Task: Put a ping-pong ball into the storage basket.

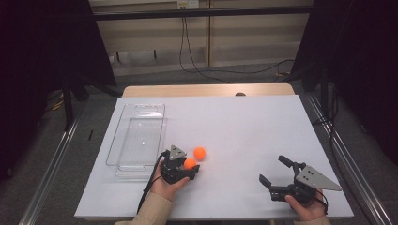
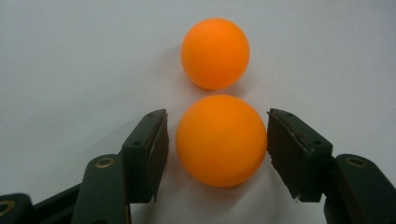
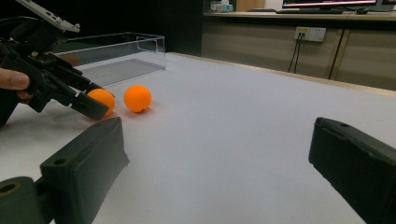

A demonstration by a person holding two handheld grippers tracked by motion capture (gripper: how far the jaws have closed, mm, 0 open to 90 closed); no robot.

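White table (image 1: 244, 122): two orange balls (image 2: 215, 52), one between unclamped left tongs (image 2: 217, 140); right tongs (image 1: 272, 171) wide, empty

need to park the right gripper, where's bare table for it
The white table is bare from the tray and the far ball across to its right edge, and between the two grippers along the near edge. Crowded spot: near the left gripper, its jaws around the near ball, not yet pressing.

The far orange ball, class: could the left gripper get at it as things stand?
Probably not directly. The near orange ball sits between the left gripper jaws, just in front of the far orange ball, blocking a straight approach.
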